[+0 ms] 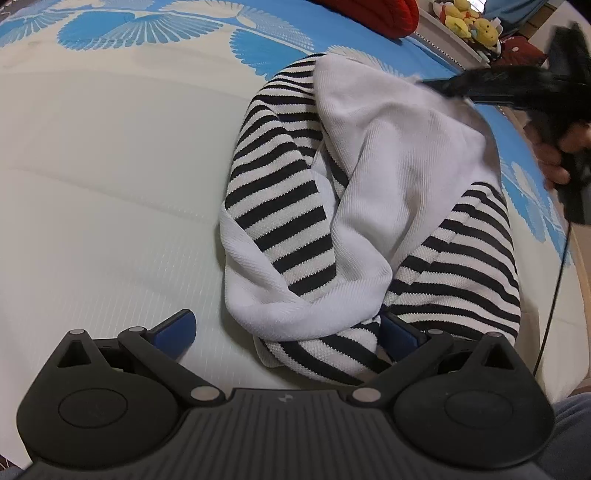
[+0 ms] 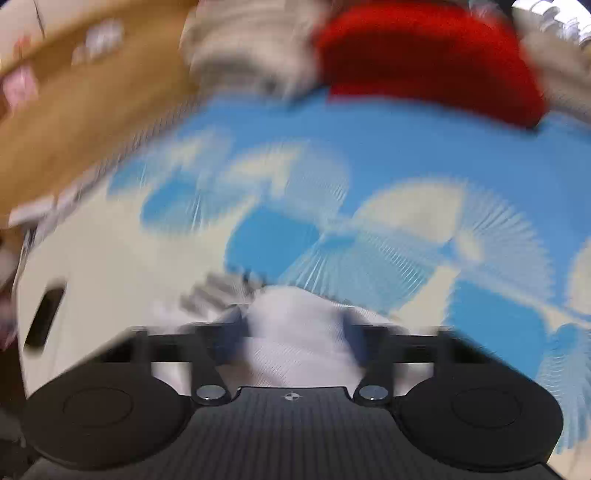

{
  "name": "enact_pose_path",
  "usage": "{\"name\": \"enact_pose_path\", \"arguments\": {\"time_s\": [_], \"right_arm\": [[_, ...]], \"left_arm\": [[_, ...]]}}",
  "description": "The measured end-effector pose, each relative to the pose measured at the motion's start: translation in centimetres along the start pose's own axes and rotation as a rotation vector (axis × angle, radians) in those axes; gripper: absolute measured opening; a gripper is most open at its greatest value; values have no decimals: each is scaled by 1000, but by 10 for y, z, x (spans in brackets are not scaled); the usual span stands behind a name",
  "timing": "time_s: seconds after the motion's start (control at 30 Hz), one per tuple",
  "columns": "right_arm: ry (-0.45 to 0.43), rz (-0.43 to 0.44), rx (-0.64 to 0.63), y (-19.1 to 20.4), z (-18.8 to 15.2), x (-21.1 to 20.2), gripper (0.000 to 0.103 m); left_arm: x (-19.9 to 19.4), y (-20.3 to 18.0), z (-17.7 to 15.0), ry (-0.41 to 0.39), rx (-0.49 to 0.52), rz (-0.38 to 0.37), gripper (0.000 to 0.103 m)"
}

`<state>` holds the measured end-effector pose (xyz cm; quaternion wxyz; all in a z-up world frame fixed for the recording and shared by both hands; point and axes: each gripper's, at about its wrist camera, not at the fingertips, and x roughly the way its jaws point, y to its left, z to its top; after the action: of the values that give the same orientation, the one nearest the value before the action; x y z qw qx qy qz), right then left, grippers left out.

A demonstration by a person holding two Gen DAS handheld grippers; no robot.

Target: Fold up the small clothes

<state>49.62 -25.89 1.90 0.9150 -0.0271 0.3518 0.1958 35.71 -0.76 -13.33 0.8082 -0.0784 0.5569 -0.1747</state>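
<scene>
Nearest the left camera, the left gripper [image 1: 284, 328] hangs with its blue-padded fingers [image 1: 177, 326] spread wide and pinching nothing, one pad bare over the bed, the other just beside the striped hem of the garment [image 1: 325, 206], which lies crumpled in a loose heap on the cream mattress [image 1: 103, 177]. It is a small knit top, black-and-cream stripes outside and ribbed white inside, and it looks light, soft and floppy, so it likely sags from any hold; edges or corners seem best. Farther off, the right gripper [image 1: 436, 84], a blurred dark shape, pinches a white edge between closed fingers, lifting it; beyond lie a blue fan-patterned sheet [image 1: 147, 29] and a red cushion [image 1: 380, 14].
</scene>
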Motion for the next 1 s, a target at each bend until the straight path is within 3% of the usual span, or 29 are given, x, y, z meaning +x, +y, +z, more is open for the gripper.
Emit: {"name": "enact_pose_path", "arguments": {"time_s": [0.03, 0.07, 0.1, 0.17, 0.2, 0.23, 0.27, 0.3, 0.37, 0.43, 0.47, 0.5, 0.57, 0.6, 0.63, 0.77, 0.83, 0.97, 1.0], "right_arm": [[40, -51, -88, 8, 4, 9, 5], [26, -107, -123, 9, 8, 9, 5], [-17, -182, -59, -3, 20, 9, 0], [-184, -343, 96, -27, 35, 0, 2], [-221, -344, 142, -38, 37, -5, 4], [-200, -287, 179, -50, 38, -7, 4], [-160, -228, 215, -57, 36, -7, 22], [-117, -171, 252, -63, 32, -5, 57], [19, -51, 336, -69, 19, 3, 94], [78, -2, 324, -67, 1, 9, 92], [79, -11, 289, -63, -7, 12, 81], [85, -37, 253, -59, -13, 15, 59], [105, -71, 258, -60, -21, 15, 49], [89, -71, 285, -62, -24, 11, 45], [81, -78, 305, -66, -29, 4, 44], [45, -156, 459, -85, -63, -35, 44], [7, -168, 585, -95, -92, -54, 44], [-56, -43, 818, -93, -158, -89, 48], [-72, -3, 852, -90, -171, -95, 51]], "left_arm": [[0, 2, 1, -2, -3, -5, 103], [1, 3, 2, -6, -9, -8, 103], [1, 5, 4, -1, -16, -12, 103], [-2, 6, 3, -5, -32, -13, 103], [-4, 6, 1, -4, -49, -21, 103], [-7, 7, 0, 1, -77, -39, 103], [-8, 8, -2, 9, -102, -60, 103], [-11, 8, -4, 16, -130, -92, 103], [-9, 9, -10, 50, -212, -183, 103], [8, 10, -19, 120, -339, -327, 103], [12, 12, -20, 108, -383, -346, 100], [11, 15, -17, 66, -431, -318, 78], [11, 22, 0, 13, -421, -261, 56], [16, 28, 10, 20, -449, -248, 54], [18, 29, 23, 18, -456, -225, 53], [31, 3, 111, -58, -221, -78, 52], [50, -9, 162, -73, -177, -52, 52], [94, -44, 235, -116, -117, 7, 56], [99, -51, 245, -130, -122, 32, 69]]}}
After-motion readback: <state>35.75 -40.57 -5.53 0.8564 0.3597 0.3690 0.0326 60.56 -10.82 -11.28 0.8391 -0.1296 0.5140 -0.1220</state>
